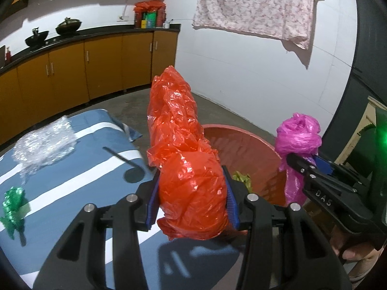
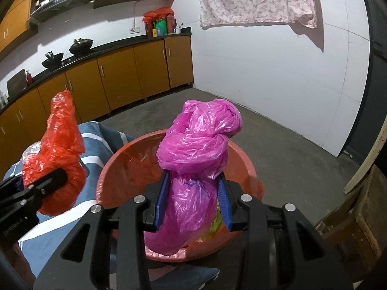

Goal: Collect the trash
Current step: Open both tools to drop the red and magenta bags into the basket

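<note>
Lay far left of the left fingers, on the blue-and-white striped table cloth: a green wrapper near the edge, and beyond it a crumpled clear film. Lay closer in, just left of the fingertips, a dark spoon-like thing, its kind unclear.

Held fast in the left gripper: a red bag, bunched, standing up well above the blue pads, both pads pressed against its lower bulge. Hung over the table's edge, with the basket just right of it.

Stood right of and behind those fingers: a red basket, lined with red plastic, some yellow-green scraps inside.

Clamped in the right gripper: a pink bag, knotted at the top, its narrow waist squeezed between the blue pads. Sat directly over the basket, the bag's lower end hanging inside the rim. Seen from the left view, the same pink bag and gripper at the basket's far right edge, a hand partly showing beneath.

Hung well beyond both sets of fingers, on the white wall: a floral cloth. Ran along the far left: orange cabinets under a black counter with two pans.
</note>
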A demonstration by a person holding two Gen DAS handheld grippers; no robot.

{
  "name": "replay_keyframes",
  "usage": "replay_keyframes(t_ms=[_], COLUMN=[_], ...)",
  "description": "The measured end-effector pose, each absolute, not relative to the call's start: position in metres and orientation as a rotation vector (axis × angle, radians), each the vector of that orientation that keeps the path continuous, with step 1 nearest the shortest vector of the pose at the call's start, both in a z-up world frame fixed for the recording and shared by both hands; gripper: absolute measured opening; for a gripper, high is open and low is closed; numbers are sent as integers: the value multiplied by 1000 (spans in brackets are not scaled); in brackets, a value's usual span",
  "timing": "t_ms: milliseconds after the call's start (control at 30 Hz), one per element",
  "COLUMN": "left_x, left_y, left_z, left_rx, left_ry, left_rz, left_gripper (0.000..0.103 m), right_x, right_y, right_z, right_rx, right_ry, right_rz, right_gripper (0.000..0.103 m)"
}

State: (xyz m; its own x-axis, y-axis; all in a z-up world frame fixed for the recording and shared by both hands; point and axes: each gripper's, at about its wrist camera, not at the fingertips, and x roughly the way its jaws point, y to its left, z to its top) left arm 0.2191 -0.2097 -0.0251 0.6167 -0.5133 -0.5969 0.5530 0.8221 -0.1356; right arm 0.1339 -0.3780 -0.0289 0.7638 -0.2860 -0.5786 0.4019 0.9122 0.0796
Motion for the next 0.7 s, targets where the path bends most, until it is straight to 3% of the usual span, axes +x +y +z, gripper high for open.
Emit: replay_keyframes(t_ms=[433, 700], left_x=[242, 253], left_y=[-250, -241], left_z=[-40, -52], left_rx=[72, 64], left_ry=[707, 728], left_rz=[-694, -655], left_gripper=[49, 67], right_x=[151, 151], right_y=[-399, -403], right_z=[-16, -27], right_rx=[239, 277], right_ry=[541, 551], right_rz=[-364, -346], right_gripper=[38, 55])
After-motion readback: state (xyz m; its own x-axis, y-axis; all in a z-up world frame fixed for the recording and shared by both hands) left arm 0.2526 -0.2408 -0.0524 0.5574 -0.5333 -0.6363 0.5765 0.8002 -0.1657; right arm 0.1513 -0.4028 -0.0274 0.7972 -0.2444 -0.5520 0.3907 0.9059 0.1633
